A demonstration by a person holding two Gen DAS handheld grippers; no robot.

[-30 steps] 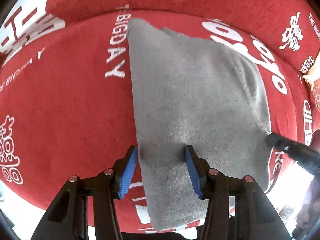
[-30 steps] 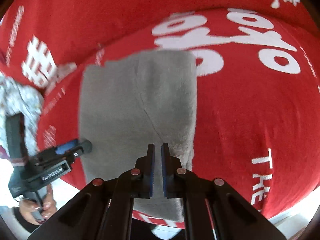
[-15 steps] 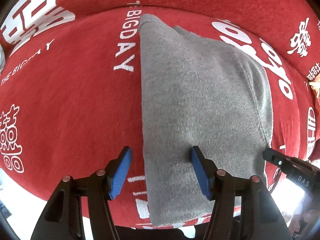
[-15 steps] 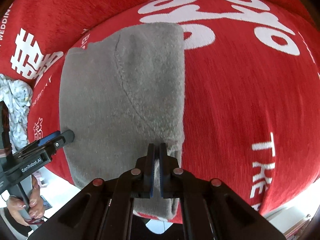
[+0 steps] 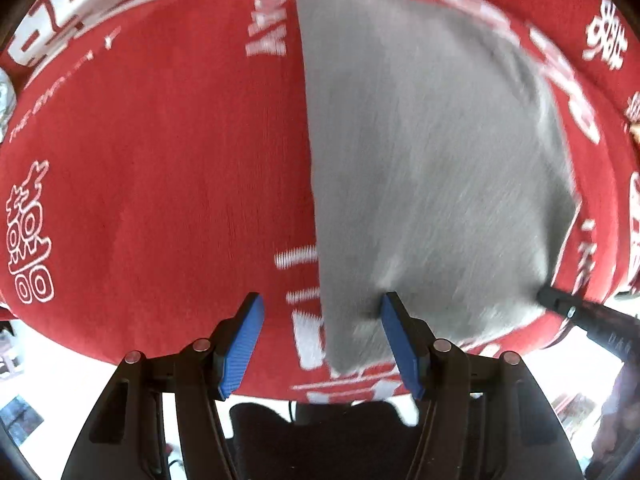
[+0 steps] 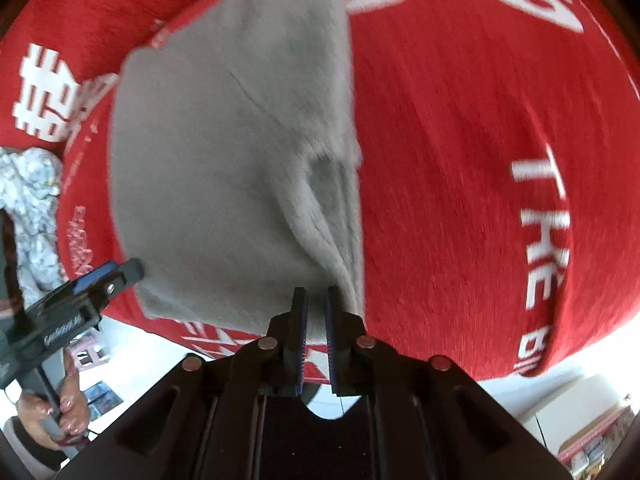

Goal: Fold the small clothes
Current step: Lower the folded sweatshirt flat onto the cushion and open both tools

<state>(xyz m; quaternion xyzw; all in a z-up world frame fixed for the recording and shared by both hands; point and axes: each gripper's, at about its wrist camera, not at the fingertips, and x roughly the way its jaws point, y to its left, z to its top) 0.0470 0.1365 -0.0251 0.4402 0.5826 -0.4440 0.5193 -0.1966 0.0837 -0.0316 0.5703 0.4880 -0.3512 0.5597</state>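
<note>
A grey fleecy cloth (image 5: pixel 420 160) lies folded on the red cover; the right wrist view also shows this cloth (image 6: pixel 224 160). My left gripper (image 5: pixel 322 340) is open, pointing straight down over the cloth's near left edge. Its right pad (image 5: pixel 400 344) touches the fabric and its left pad is over bare cover. My right gripper (image 6: pixel 316 308) pinches the near right corner, which rises to its tips in pleats, and its jaws are starting to open. Each gripper shows in the other's view: the right gripper (image 5: pixel 560 304) and the left gripper (image 6: pixel 128 272).
The red cover (image 5: pixel 160 200) with white lettering drops off at its near edge to a pale floor. A crumpled white patterned cloth (image 6: pixel 28 192) lies at the far left. A person's hand (image 6: pixel 60 408) holds the left gripper's handle.
Both grippers have come down and toward the cloth's near edge. The near right corner is now bunched into pleats at the right gripper's tips. The left jaws stand slightly wider than at first.
</note>
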